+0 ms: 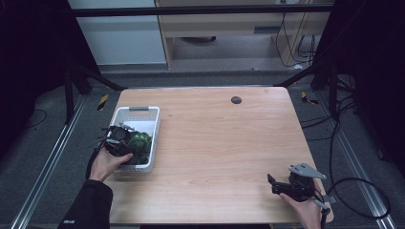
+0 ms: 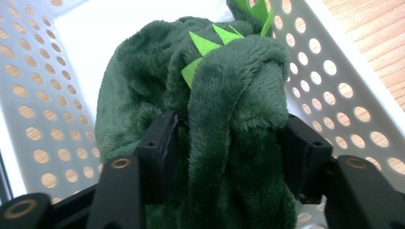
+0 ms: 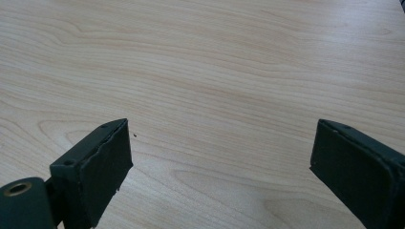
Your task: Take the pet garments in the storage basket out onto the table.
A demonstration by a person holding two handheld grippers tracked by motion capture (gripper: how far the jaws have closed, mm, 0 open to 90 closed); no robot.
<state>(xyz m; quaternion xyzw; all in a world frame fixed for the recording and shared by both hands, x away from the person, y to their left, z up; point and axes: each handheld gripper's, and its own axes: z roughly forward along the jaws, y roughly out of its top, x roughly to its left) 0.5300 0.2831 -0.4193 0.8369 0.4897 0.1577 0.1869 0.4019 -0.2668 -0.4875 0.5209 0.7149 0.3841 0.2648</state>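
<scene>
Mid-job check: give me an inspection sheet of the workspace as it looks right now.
Surface: light wooden table, dark round spot near the far edge.
Job's things: white perforated basket at table's left, green plush toy inside it.
Clutter: nothing seen.
Grippers: left gripper in the basket, jaws on either side of the plush; right gripper open over bare wood at the near right corner.
Cables: black cable loops off the table's right.
Surroundings: dark frame, floor rails, cabinets behind.
</scene>
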